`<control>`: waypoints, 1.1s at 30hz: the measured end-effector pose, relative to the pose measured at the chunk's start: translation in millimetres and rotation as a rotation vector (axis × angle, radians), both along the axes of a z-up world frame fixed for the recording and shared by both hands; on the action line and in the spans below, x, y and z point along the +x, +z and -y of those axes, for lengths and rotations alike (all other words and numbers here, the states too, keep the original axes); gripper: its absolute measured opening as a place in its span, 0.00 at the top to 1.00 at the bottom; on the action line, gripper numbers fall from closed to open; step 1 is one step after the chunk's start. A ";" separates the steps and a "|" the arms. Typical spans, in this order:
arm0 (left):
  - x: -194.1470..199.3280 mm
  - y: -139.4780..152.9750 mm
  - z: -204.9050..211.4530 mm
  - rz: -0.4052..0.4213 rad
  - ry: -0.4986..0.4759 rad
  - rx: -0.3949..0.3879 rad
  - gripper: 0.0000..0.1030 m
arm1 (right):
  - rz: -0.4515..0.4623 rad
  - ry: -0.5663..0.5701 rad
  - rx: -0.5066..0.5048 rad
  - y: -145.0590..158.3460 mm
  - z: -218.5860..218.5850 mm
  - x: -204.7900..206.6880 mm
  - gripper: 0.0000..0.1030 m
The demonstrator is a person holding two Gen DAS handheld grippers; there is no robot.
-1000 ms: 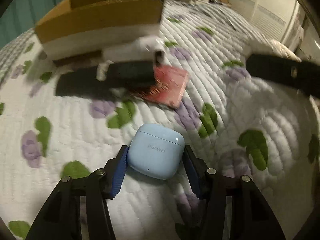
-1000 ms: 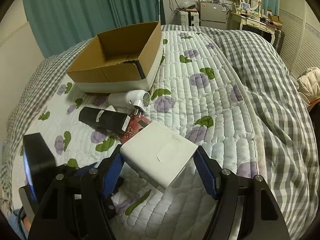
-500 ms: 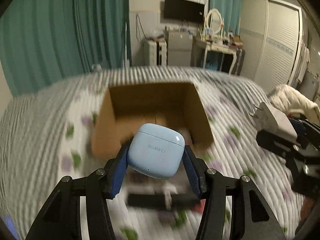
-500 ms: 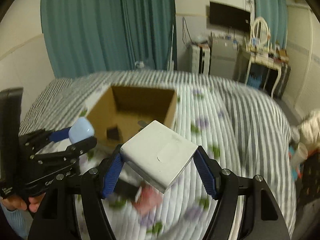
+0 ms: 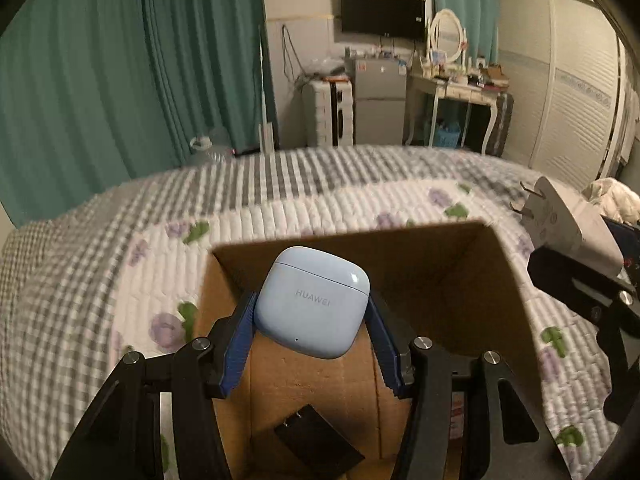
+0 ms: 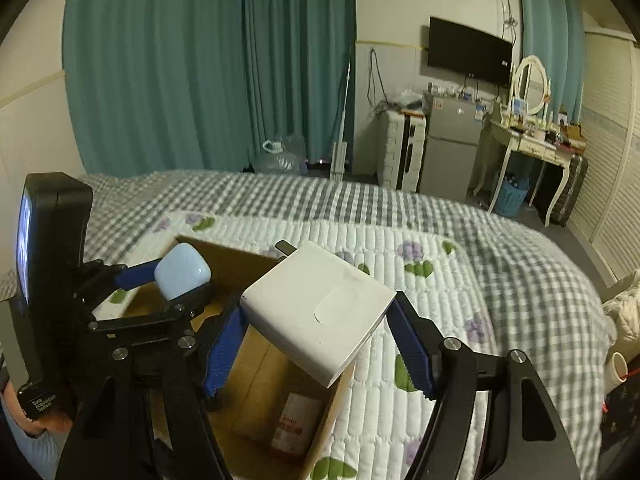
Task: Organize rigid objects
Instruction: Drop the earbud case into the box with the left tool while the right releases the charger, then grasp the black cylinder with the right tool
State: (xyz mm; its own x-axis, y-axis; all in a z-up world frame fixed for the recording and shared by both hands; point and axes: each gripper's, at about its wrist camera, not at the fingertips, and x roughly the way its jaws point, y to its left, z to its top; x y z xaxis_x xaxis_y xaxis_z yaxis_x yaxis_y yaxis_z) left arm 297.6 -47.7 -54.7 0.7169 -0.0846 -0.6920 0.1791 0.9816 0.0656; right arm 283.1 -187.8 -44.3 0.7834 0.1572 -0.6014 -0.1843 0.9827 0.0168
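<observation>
- The left gripper (image 5: 312,316) has its jaws clamped on the sides of a pale blue, rounded plastic earbud case (image 5: 313,300), held above the open brown cardboard box (image 5: 492,280) on the quilted bed (image 5: 80,280). The case looks light, stiff and glossy, so probably slippery; its flat sides suit the pads.
- A black charger (image 5: 316,444) lies in the box at 6 o'clock.
- The right gripper (image 6: 316,340) pinches a white, square plastic power adapter (image 6: 320,308) by two opposite edges, over the box's 3 o'clock side. It looks rigid, smooth and heavier.
</observation>
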 end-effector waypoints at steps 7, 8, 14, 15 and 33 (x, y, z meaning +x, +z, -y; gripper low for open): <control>9.8 -6.1 -4.1 -0.008 -0.019 -0.038 0.22 | -0.049 0.003 0.015 -31.9 7.6 19.6 0.32; 8.7 -2.2 -6.2 0.001 -0.015 -0.053 0.21 | -0.049 0.002 0.016 -32.5 7.9 20.9 0.32; -9.0 30.5 -14.6 0.062 -0.001 -0.037 0.21 | -0.061 0.010 0.049 -29.8 5.1 28.4 0.32; -10.2 33.6 -15.6 0.069 0.004 -0.025 0.21 | -0.059 0.013 0.047 -28.5 1.9 29.5 0.32; -126.7 63.9 -50.9 0.108 0.049 -0.043 0.00 | 0.068 0.018 0.009 36.0 4.7 -74.6 0.00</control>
